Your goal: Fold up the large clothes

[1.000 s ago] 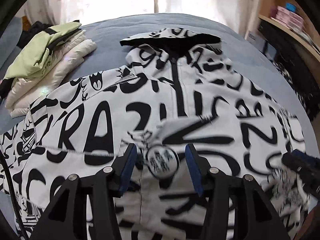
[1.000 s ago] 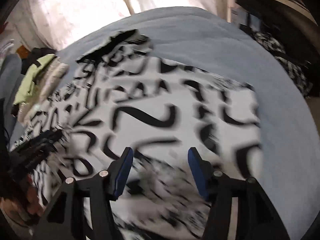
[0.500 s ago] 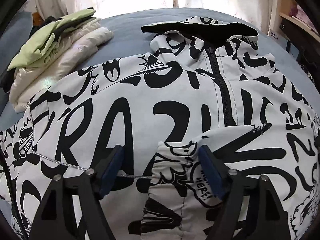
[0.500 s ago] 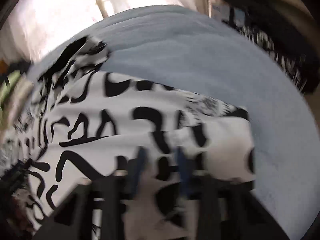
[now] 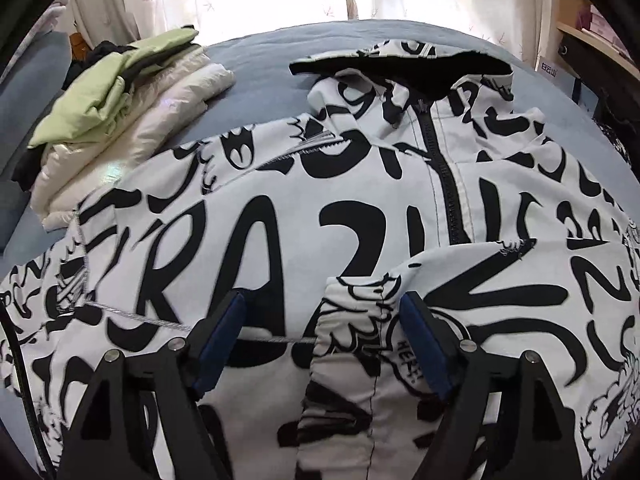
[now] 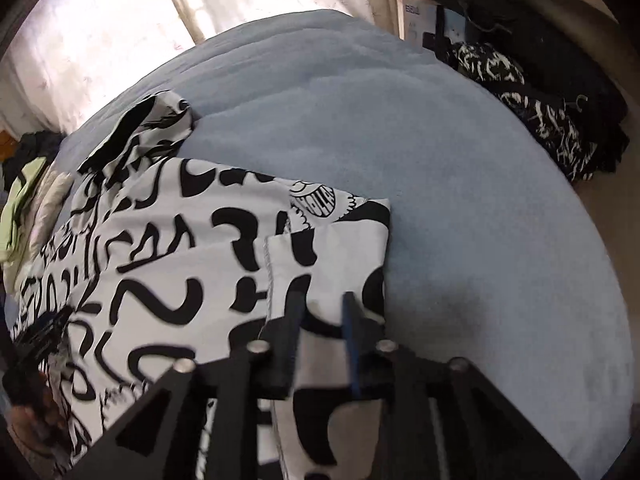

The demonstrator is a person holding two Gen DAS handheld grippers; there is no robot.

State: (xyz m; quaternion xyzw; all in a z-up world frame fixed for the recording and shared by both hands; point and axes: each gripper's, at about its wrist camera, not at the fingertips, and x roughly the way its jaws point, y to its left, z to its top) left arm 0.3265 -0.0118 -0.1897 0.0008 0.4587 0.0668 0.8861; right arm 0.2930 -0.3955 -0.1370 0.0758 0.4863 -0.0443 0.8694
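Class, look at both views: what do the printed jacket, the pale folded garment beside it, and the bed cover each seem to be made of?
Printed jacket: probably a smooth woven synthetic, matte; it creases crisply, with stitched seams and a black zip.
Pale folded garment: likely glossy quilted nylon; it is puffy and shows bright highlights.
Bed cover: seemingly a soft brushed or fleecy fabric, matte blue, with a fuzzy surface and no shine.

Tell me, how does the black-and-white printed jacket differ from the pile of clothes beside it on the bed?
The printed jacket lies spread out across the blue bed, while the pile of clothes is already folded and stacked. The jacket is white with bold black lettering; the pile is plain, pale green on top and glossy cream below. The jacket covers far more of the bed than the compact pile. Both rest on the same bed, near the curtained window.
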